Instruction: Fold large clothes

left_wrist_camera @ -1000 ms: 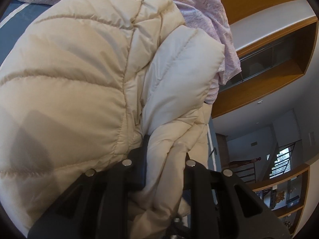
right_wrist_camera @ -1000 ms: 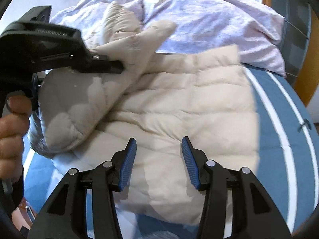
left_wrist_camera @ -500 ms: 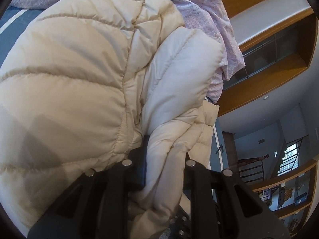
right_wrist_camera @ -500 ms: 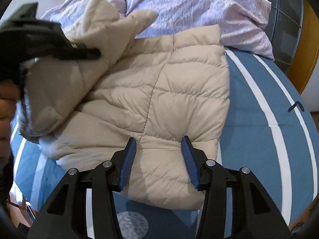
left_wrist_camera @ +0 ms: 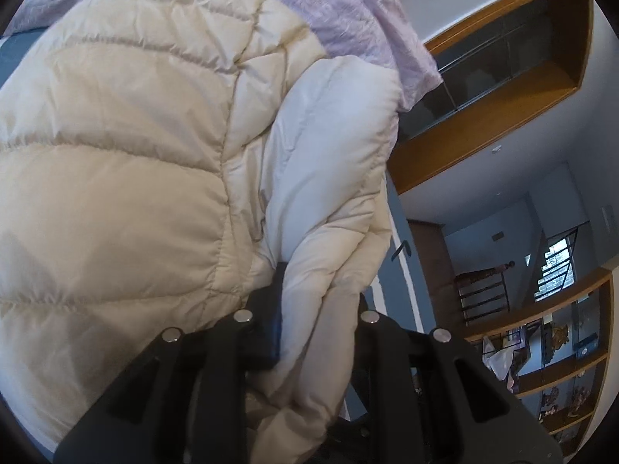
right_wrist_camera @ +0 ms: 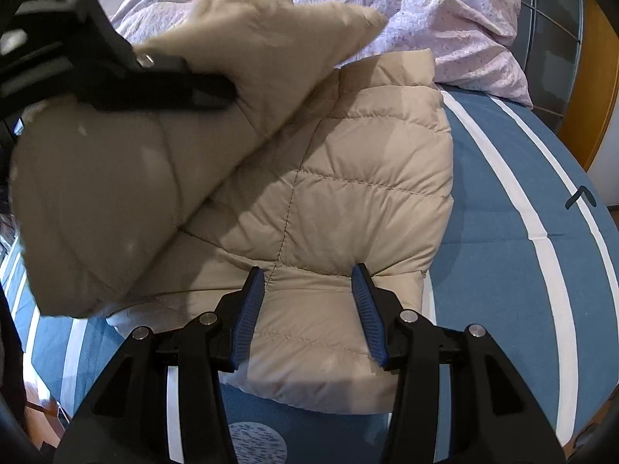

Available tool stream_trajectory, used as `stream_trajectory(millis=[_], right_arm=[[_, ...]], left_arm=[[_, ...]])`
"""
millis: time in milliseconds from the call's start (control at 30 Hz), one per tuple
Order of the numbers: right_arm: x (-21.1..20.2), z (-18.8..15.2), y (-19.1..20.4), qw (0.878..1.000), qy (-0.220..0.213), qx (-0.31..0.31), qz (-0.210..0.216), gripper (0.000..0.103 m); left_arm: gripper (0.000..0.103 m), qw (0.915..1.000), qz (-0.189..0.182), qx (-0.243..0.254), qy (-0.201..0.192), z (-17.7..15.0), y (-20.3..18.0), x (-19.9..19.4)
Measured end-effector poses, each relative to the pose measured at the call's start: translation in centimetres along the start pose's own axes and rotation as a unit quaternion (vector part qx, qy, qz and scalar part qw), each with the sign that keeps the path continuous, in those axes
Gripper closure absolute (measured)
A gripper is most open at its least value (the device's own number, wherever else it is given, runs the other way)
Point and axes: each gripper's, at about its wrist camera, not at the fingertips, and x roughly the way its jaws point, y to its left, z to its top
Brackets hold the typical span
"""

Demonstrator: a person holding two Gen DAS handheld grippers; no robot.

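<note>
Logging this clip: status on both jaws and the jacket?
Left gripper shut on beige puffer jacket, one side lifted. Right gripper jaws open, pressing the jacket's lower part on the blue striped bedspread. Nothing in the way.

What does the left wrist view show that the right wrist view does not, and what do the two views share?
Left wrist only: wooden shelves and a stair railing beyond the bed, and the left gripper with its jaws clamped on a bunched fold of jacket.

Right wrist only: the right gripper, jaws open, pressing onto the jacket's flat lower part, and a white-striped blue bedsheet.

Both: the beige puffer jacket and the lilac duvet.
</note>
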Motion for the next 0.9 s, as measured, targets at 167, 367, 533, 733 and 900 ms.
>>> stream_trajectory(millis=[167,367,533,733,900], right_arm=[[-0.1,0.0,0.1,1.0,0.001,0.0,0.0,0.054],[-0.2,-0.1,0.3,1.0,0.001,0.004,-0.003,0.054],[-0.4,-0.2,0.2,1.0,0.003,0.008,-0.004,0.054],[-0.7,-0.3,0.0,1.0,0.002,0.013,-0.003,0.054],[-0.7,-0.2,-0.1,1.0,0.002,0.016,-0.005,0.054]], left_arm=[[0.069,0.9998,-0.019,-0.007,0.009,0.3,0.3,-0.7],[0.035,0.9992,-0.038,-0.004,-0.007,0.8,-0.1,-3.1],[0.034,0.9996,-0.016,0.006,-0.023,0.8,0.7,-5.4],[0.034,0.998,0.032,0.025,-0.048,0.3,2.6,-7.9],[0.034,0.9911,0.086,0.068,-0.076,-0.8,2.7,-9.5]])
